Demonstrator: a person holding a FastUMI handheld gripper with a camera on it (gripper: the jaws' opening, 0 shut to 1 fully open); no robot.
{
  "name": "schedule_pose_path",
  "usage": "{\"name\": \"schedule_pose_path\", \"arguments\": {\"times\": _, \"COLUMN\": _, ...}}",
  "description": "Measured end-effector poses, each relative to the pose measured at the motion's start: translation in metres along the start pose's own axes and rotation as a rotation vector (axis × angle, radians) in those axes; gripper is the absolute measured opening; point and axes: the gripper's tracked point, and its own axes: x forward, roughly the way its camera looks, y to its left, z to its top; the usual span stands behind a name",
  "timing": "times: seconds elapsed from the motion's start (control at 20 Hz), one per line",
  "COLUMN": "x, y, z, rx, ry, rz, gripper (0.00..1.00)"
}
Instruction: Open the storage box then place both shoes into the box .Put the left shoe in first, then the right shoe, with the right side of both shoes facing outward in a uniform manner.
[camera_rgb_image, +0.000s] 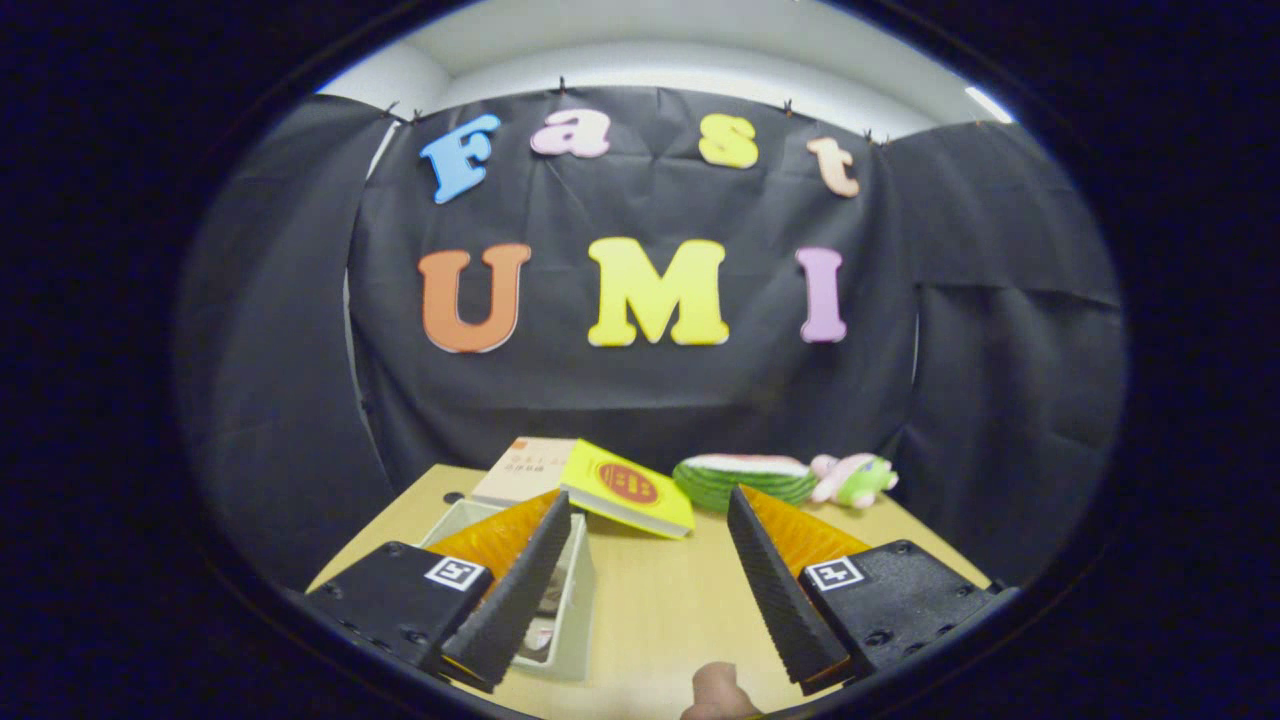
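My gripper (648, 508) is open above a wooden table (660, 600), with nothing between its fingers. Under the left finger (520, 590) sits a pale storage box (575, 600) with its top open. Something shoe-like (545, 612) lies inside the box, mostly hidden by the finger. I cannot tell which shoe it is or how it faces. The right finger (775, 590) hangs over bare tabletop.
A yellow book (630, 488) leans on a beige book (525, 468) just beyond the box. A watermelon-slice plush (745, 476) and a small pink-green plush toy (855, 478) lie at the table's far edge. A person's fingertip (718, 692) shows near the front edge.
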Motion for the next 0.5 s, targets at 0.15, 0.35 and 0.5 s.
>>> {"name": "schedule_pose_path", "arguments": {"times": 0.15, "x": -0.036, "y": -0.007, "z": 0.015, "rx": -0.002, "ry": -0.081, "rz": 0.003, "gripper": 1.00}}
{"name": "schedule_pose_path", "arguments": {"times": 0.35, "x": -0.066, "y": -0.026, "z": 0.021, "rx": 0.007, "ry": -0.099, "rz": 0.021, "gripper": 1.00}}
{"name": "schedule_pose_path", "arguments": {"times": 0.5, "x": -0.083, "y": -0.035, "z": 0.019, "rx": -0.010, "ry": -0.100, "rz": 0.023, "gripper": 1.00}}
